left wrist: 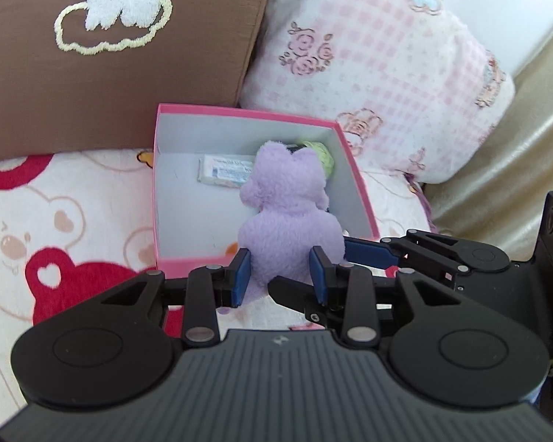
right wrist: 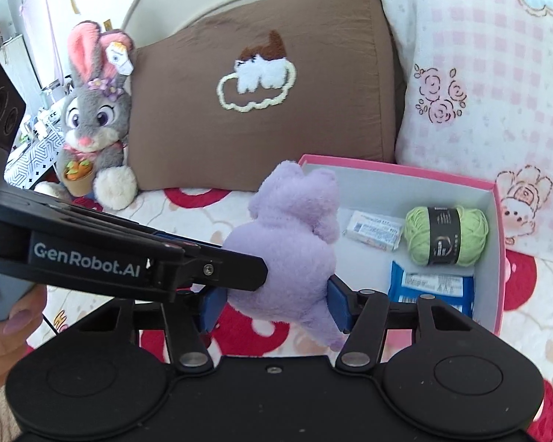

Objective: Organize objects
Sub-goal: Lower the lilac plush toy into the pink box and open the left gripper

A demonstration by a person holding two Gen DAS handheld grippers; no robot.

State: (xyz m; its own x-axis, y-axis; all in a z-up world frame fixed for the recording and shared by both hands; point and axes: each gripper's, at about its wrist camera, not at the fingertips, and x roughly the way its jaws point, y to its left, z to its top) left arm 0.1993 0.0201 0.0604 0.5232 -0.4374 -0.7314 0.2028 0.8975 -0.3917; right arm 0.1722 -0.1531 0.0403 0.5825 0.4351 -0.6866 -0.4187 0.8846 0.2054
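A purple plush toy point(left wrist: 289, 217) is held over the near edge of an open pink box point(left wrist: 166, 118). My left gripper point(left wrist: 281, 276) is shut on its lower body. My right gripper point(right wrist: 274, 304) is shut on the same toy point(right wrist: 287, 243), and its finger reaches in from the right in the left wrist view point(left wrist: 368, 254). Inside the box point(right wrist: 497, 221) lie a green yarn ball point(right wrist: 472, 235), a white packet point(right wrist: 372, 230) and a blue packet point(right wrist: 429, 285). The toy hides most of the yarn in the left wrist view.
A brown embroidered pillow point(right wrist: 261, 99) and a pink checked pillow point(right wrist: 490, 84) lean behind the box. A grey bunny plush point(right wrist: 96, 118) sits at the far left. The bed cover point(left wrist: 66, 228) has red bear prints. The left gripper's arm point(right wrist: 129, 258) crosses the right wrist view.
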